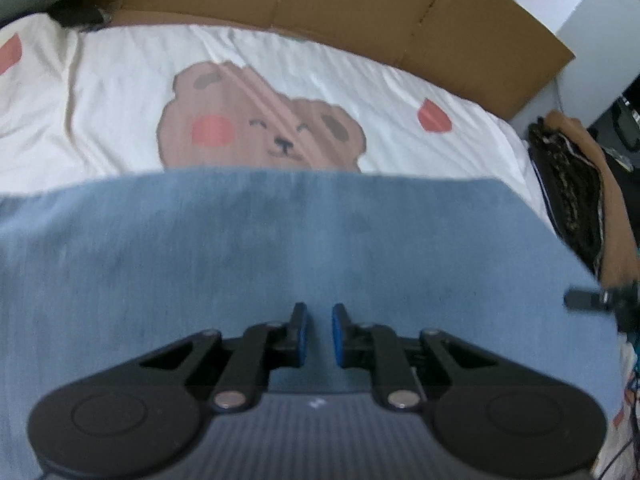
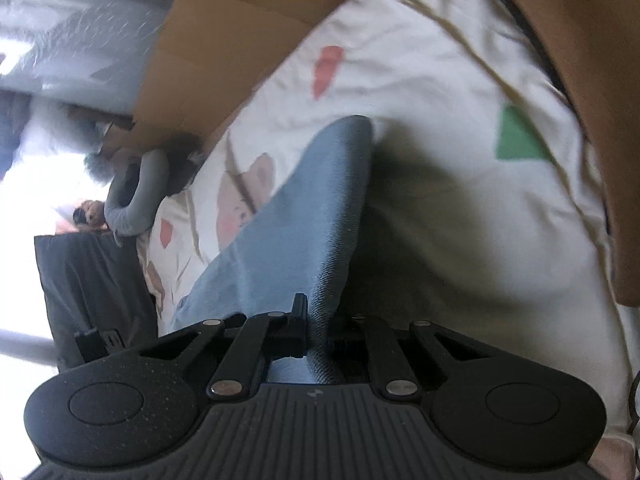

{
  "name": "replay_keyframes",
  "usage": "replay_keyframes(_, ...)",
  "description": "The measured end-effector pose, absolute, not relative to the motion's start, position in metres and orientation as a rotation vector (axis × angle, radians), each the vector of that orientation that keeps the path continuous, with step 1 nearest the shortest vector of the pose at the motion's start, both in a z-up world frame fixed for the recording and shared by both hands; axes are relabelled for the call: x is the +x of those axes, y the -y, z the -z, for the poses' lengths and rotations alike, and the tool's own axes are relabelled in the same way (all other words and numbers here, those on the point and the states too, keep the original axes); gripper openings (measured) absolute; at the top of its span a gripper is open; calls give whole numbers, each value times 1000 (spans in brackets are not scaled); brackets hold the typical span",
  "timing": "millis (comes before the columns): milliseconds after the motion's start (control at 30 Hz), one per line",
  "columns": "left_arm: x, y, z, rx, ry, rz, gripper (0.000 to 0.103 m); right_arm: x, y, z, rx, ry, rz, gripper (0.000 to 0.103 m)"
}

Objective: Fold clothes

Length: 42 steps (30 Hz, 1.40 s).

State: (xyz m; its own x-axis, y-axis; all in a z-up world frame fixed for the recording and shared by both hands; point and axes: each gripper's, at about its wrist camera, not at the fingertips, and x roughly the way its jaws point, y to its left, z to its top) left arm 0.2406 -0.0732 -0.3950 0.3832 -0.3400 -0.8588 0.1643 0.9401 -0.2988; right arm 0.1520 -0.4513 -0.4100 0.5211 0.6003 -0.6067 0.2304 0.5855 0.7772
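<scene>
While my right claw (image 2: 318, 332) pinches one blue cloth (image 2: 304, 216), my left claw (image 1: 319, 336) stands narrow, gripping nothing, above one bear sheet (image 1: 280, 80).

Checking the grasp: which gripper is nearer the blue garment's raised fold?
Right. The right gripper has its fingers pinched on the blue garment's raised fold. The left gripper hovers over the flat spread cloth, fingers slightly apart, nothing visibly between them.
</scene>
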Motion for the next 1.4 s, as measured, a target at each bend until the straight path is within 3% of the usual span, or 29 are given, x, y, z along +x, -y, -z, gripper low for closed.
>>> replay_keyframes(633,170,39,401,-449,-1116,299,18,194,349,282,623,-1126,-262,6)
replay_keyframes(733,170,34,397,-480,-1100,306,36,201,325,266,566,-1152,-273,6)
replay_keyframes(800,167,29,392,-482,-1063,301,54,206,309,257,541,-1166,-283,6)
replay_keyframes(1033,155,-8,380,-579,-948,235,60,225,253,226,479,-1188,-340,6)
replay_keyframes(1167,142,-37,365,-625,-857,202,74,238,218,217,410,-1229,-338,6)
replay_keyframes(1400,117,-76,349,-713,-750,116,74,248,157,209,280,-1260,-343,6)
